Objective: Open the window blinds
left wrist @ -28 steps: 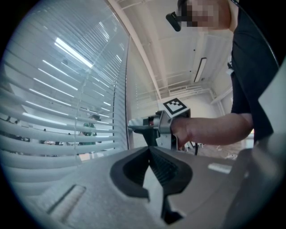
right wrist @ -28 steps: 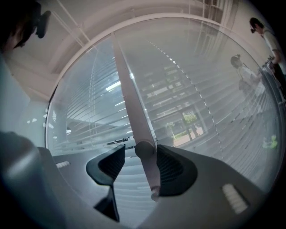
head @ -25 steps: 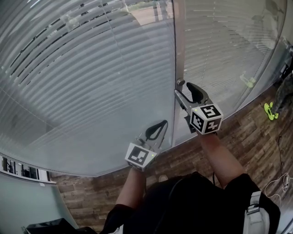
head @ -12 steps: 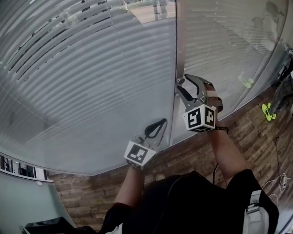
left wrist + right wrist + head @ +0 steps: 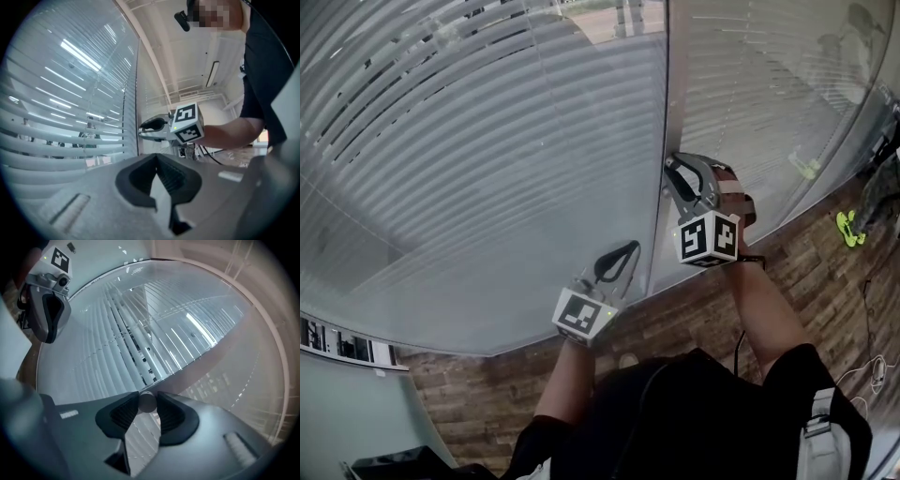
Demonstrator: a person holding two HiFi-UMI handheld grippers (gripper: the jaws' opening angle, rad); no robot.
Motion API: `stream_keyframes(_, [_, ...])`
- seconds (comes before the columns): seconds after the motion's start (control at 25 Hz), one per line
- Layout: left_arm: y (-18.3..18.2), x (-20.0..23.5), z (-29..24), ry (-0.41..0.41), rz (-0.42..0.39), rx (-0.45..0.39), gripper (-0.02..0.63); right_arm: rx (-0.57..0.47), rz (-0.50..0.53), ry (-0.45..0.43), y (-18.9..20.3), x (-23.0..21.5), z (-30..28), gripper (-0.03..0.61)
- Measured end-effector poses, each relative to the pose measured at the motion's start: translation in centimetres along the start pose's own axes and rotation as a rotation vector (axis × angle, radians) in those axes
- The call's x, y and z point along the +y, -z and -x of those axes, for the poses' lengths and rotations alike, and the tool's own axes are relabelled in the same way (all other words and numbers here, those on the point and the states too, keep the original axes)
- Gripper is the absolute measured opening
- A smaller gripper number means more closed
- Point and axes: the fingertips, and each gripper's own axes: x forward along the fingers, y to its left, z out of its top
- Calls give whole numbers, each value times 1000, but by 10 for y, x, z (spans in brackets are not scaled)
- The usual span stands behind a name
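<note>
Now the right claw [image 5: 671,176], just closing, pinches the blind wand [image 5: 146,401]; left claw [image 5: 630,251] shut.

Soft daylight is coming through the blinds [image 5: 469,159] and filling the head view evenly. They are glowing pale near the top and greying lower down. The floor [image 5: 825,272] is sitting dimmer, and shadows there are falling soft. Straight lines are bowing into arcs toward the edges of all three views, and black corners are ringing both gripper views. In the left gripper view, bright streaks are glaring on the blinds, and the near foreground is lying grey and blurred. In the right gripper view, the wand [image 5: 147,401] is looking soft up close, while a pinkish cast is tinting the right side.
</note>
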Motion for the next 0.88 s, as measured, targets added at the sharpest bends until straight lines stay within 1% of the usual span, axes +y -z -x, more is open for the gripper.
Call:
stream_keyframes(0.08, [1,0,0,0,-1,0,3,-5,-46,3,0,-1,1,129])
stream_keyframes(0.16, [1,0,0,1,-2,1,3,-11,-118,-2,0,-3,2,129])
stream_keyframes(0.4, [3,1,0,3,1,8,5,-53,-448,-29,1,-7,0,129])
stream_keyframes(0.52, [4,1,0,4,1,14,3,-72,-585,-17,5,-10,-2,129])
stream_keyframes(0.6, [5,1,-1,-1,0,13,5,-94,-671,-15,7,-11,-4,129])
stream_keyframes(0.88, [3,3,1,-6,-13,0,3,-103,-933,-27,19,-10,-4,129])
